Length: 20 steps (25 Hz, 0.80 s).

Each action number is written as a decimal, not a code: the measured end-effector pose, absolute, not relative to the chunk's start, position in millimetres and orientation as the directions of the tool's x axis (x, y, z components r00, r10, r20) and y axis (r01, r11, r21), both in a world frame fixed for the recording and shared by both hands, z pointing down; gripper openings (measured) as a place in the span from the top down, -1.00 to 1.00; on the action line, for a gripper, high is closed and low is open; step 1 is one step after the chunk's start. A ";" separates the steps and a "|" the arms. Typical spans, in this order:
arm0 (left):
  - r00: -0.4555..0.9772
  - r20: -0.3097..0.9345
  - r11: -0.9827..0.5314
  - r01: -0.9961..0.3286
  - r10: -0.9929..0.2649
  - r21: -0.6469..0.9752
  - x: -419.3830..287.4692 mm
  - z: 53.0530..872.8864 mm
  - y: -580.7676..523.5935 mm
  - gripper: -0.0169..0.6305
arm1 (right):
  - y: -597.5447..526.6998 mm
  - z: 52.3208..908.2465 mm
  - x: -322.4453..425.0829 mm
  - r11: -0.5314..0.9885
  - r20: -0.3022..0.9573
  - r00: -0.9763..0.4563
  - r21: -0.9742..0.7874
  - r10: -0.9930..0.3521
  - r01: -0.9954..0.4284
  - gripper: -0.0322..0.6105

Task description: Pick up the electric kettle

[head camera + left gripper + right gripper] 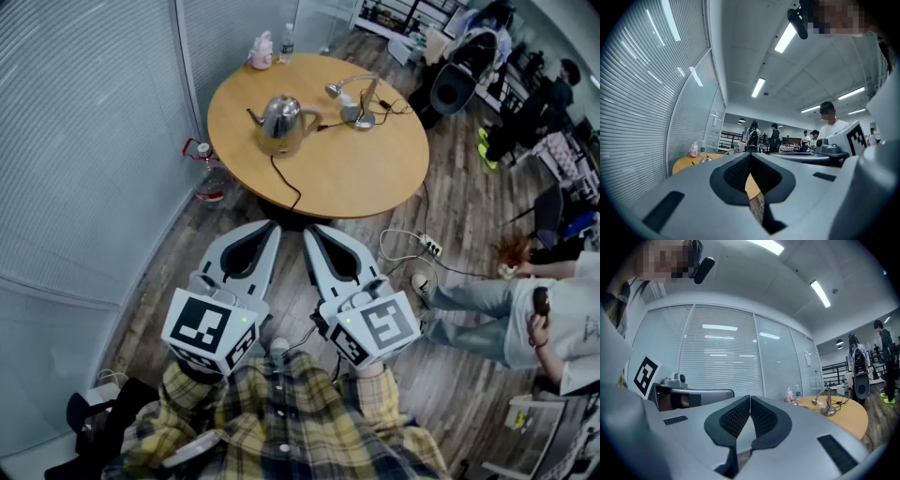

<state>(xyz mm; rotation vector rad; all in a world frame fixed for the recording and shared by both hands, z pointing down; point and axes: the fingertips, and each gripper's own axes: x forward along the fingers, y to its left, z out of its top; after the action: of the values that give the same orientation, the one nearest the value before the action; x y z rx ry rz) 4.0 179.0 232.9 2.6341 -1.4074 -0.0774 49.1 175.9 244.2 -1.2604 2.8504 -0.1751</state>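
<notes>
Noted a round wooden table (pixel 375 178) ahead of both grippers. Found the left gripper (pixel 266 227) and right gripper (pixel 313 232) held level, side by side, short of the table's near edge, jaws of each pressed together with nothing between them. Recorded the steel kettle (pixel 281 120) upright on the table's left half, well apart from both grippers, with a desk lamp (pixel 362 116) near its right side.

We see the shiny steel electric kettle (pixel 279 120) standing upright, left of the middle of a round wooden table (pixel 375 169). Its thin curved spout points left and its handle right. Its black cord (pixel 286 178) trails over the table's near edge.
</notes>
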 end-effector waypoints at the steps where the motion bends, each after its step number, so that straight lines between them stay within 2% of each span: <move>1: 0.557 0.025 -0.547 -0.822 -0.830 0.157 5.4 232.7 179.4 0.94 | 176.5 244.2 50.6 0.668 0.027 -0.673 -0.106 -0.739 -0.737 0.80; 20: 0.526 0.029 -0.517 -0.843 -0.850 0.149 29.9 243.8 190.4 0.94 | 189.4 257.6 83.5 0.676 0.022 -0.684 -0.125 -0.729 -0.726 0.80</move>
<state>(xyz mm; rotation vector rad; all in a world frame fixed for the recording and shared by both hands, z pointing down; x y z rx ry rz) 29.9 190.4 243.8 2.6160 -1.4603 -0.0712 83.5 189.4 257.6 -1.2369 2.8492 -0.1927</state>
